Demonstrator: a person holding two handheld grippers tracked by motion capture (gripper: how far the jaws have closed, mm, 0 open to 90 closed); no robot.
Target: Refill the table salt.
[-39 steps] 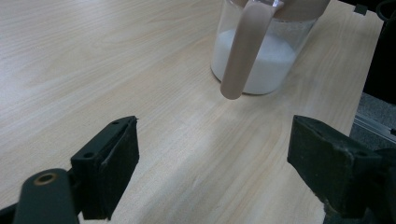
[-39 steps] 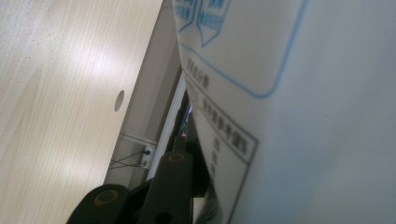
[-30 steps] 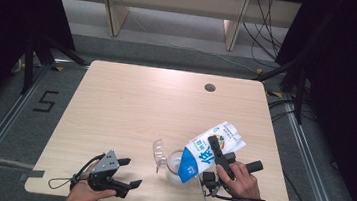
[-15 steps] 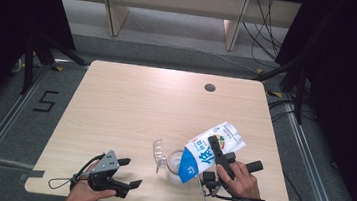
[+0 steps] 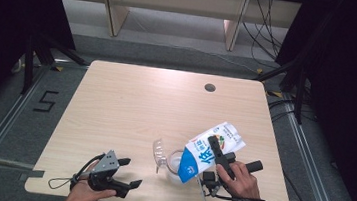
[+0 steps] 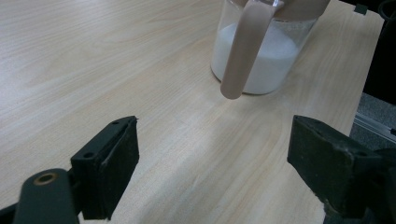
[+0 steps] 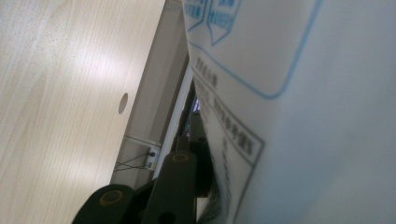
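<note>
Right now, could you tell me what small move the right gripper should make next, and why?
Probably keep the milk carton tipped over the glass jug a little longer: the right gripper grips the carton, spout end down, and the jug is only partly filled with milk.

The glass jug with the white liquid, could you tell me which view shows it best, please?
The left gripper view: the jug is close, with handle and liquid plain. The high view shows it small, partly behind the carton. The right gripper view shows the carton's side.
</note>
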